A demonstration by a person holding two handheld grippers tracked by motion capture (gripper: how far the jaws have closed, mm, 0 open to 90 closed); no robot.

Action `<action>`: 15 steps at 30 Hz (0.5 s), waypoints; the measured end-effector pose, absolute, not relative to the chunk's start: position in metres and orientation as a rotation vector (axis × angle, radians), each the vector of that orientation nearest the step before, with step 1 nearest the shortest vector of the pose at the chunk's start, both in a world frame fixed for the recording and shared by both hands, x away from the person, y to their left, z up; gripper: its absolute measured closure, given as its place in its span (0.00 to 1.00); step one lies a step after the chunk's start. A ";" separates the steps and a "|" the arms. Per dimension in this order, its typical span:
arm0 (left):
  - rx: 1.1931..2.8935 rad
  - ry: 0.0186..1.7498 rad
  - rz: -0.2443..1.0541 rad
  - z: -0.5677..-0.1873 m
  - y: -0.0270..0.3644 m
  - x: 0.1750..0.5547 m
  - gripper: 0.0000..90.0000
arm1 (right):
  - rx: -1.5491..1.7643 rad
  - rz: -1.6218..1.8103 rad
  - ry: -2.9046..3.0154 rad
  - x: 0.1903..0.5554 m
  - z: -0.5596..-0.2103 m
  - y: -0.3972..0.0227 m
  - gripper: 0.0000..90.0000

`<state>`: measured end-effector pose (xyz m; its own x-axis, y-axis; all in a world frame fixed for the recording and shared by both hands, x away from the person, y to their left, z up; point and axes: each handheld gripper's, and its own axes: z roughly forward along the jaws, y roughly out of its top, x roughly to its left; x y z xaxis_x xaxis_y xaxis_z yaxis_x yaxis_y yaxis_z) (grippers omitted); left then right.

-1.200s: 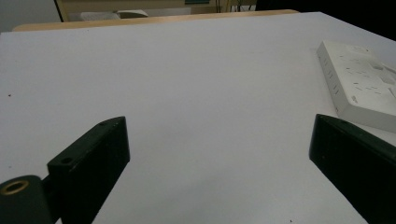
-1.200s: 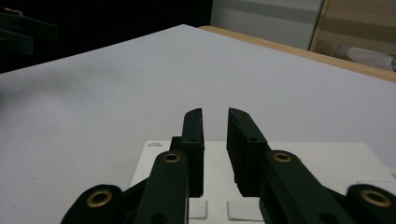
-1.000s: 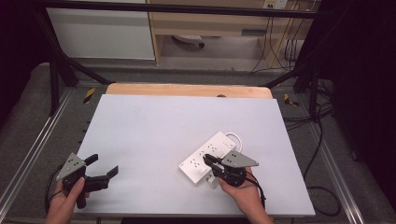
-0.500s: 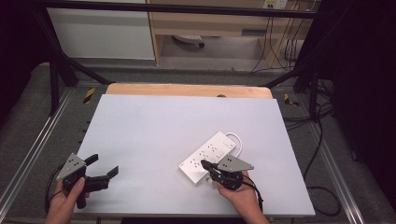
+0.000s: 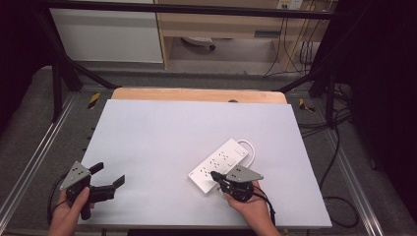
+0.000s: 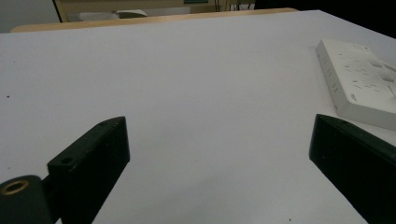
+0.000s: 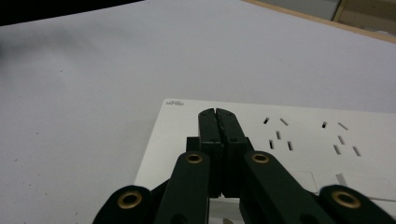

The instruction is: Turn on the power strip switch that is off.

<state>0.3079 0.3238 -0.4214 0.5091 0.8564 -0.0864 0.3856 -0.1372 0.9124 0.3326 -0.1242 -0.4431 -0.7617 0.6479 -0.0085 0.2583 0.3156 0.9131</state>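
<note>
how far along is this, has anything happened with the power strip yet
Done: little that shows. The white power strip lies flat on the table with nothing plugged in. In hand: the right tongs, jaws shut together, are over the strip's near end, perhaps pressing something; contact is unclear. The left tongs are open and off to the side. What's left can't be told.

Left tool (image 5: 106, 178) jaws wide apart; right tool (image 5: 215, 175) jaws together.

Your white power strip (image 7: 280, 140) carries a small grey brand mark at its corner, too blurred to read.
</note>
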 end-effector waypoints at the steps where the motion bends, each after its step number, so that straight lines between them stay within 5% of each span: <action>1: 1.736 1.052 0.579 -0.421 0.324 0.308 0.06 | 0.817 1.421 2.223 0.333 -0.444 -0.123 1.00; 15: 1.735 1.048 0.580 -0.421 0.323 0.308 0.06 | 0.859 1.359 2.233 0.338 -0.448 -0.126 1.00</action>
<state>0.3080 0.3235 -0.4214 0.5123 0.8546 -0.0845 0.3821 -0.1387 0.9137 0.3382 -0.1259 -0.4484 -0.7374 0.6753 -0.0118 0.2998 0.3430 0.8902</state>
